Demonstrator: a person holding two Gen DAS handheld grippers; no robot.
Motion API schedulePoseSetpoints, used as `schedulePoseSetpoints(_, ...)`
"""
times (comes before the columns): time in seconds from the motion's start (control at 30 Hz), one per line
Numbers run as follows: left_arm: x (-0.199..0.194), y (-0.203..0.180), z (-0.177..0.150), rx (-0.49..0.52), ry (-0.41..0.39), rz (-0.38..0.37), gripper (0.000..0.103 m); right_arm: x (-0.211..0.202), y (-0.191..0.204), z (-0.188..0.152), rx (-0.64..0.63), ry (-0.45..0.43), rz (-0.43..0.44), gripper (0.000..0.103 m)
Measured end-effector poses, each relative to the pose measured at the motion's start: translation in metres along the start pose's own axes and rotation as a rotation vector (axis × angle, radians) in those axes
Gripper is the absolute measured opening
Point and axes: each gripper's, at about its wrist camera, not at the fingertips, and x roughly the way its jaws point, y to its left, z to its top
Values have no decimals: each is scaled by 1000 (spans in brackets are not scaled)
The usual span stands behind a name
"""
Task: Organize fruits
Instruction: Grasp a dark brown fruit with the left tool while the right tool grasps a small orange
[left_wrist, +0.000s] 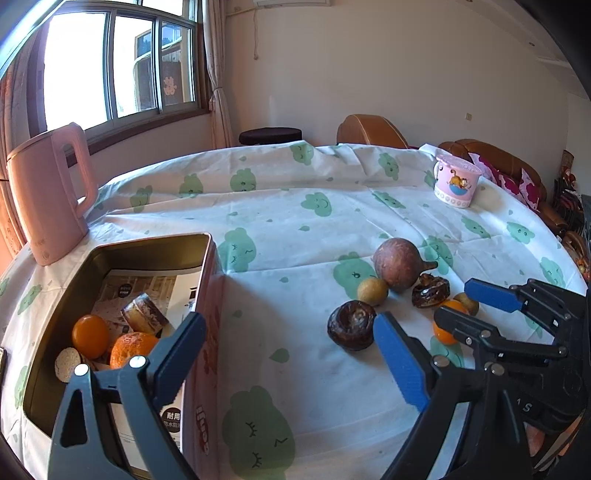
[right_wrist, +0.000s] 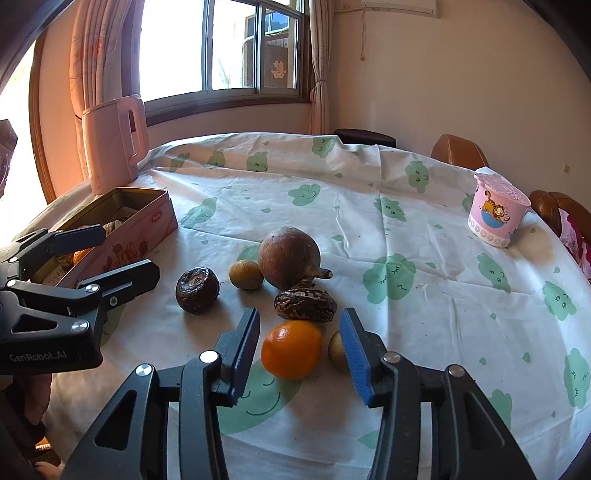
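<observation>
Fruit: orange (right_wrist: 291, 349) sits on the tabletop (right_wrist: 424, 325) between my right fingers (right_wrist: 300, 354), spread, pads not touching it. Left fingers (left_wrist: 291, 354) spread, empty, beside the tin (left_wrist: 207, 266) at 9 o'clock. Close squarely across the orange's widest part; avoid the small fruit (right_wrist: 336, 349) at 3 o'clock. Tin's contents partly hidden behind its wall.

The right gripper (right_wrist: 299, 350) straddled an orange (right_wrist: 291, 349) on the cloud-print tablecloth (right_wrist: 424, 314), pads not touching it; a pink tin (right_wrist: 147, 225) sat left.
</observation>
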Motion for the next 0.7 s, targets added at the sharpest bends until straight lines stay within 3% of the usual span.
schedulePoseSetpoints(0.37, 9, -3, 1, 15, 23, -11, 94, 17, 4, 0, 0, 100, 45, 48)
schedulePoseSetpoints(0.47, 12, -5, 2, 22, 30, -20, 90, 23, 3, -1, 7, 129, 35, 36)
schedulePoseSetpoints(0.7, 16, -7, 3, 27, 48, -48, 76, 8, 0, 4, 33, 43, 4, 35)
